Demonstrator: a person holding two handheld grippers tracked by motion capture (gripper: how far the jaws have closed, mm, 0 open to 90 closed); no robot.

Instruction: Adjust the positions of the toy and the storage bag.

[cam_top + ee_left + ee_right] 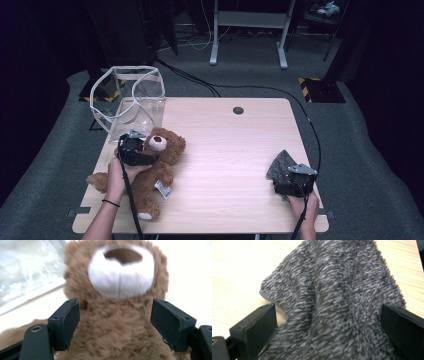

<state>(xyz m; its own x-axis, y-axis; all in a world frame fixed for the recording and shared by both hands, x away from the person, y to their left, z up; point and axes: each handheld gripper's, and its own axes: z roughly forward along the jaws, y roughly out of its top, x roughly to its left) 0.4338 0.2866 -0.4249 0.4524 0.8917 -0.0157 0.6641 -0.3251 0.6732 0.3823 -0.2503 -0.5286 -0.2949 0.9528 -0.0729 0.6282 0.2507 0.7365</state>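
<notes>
Brown plush fills the space just ahead of the left tool (115, 322): a teddy bear (117, 315) lies on its back on the table (225, 145), its chest between the jaws, white muzzle beyond them. Jaws stand wide, a gap showing at the right pad; left pad sits at the fur's edge, no squeeze visible. Clear plastic bag with white trim (131, 97) stands just past the bear's head. Right tool (329, 330), well apart at the table's near right corner, has a grey fleecy cloth (332, 295) bunched between its jaws, pads against the pile on both sides.
</notes>
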